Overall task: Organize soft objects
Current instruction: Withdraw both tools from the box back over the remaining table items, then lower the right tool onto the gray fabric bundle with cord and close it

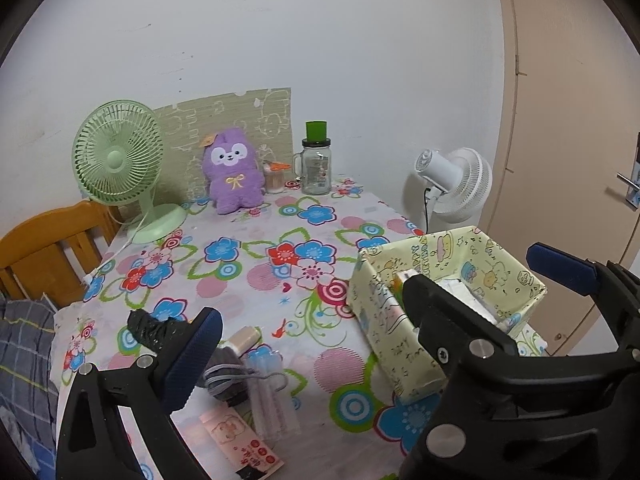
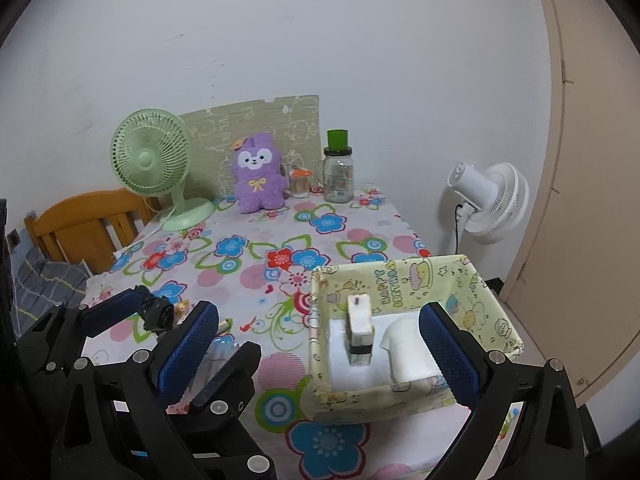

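A flower-print tablecloth [image 1: 248, 264] covers a table set against a white wall, with a wooden bed frame [image 1: 44, 248] at its left edge and a white standing fan [image 1: 460, 184] on the floor to its right. At the table's far side stand a green desk fan [image 1: 120, 160], a purple plush toy [image 1: 232, 172] and a glass jar with a green lid [image 1: 316, 160]. A yellow cartoon-print box [image 2: 472, 284] sits at the near right corner, holding a white folded cloth [image 2: 408, 348] beside an upright small carton [image 2: 360, 328]. At the near left lie grey yarn [image 1: 224, 372], a clear packet [image 1: 268, 392], a cream thread spool [image 1: 244, 340] and a pink pouch [image 1: 240, 440]. The right gripper [image 2: 320, 348] hangs over the box with jaws spread wide and empty. The left gripper [image 1: 372, 320] is likewise wide open, holding nothing, above the yarn.
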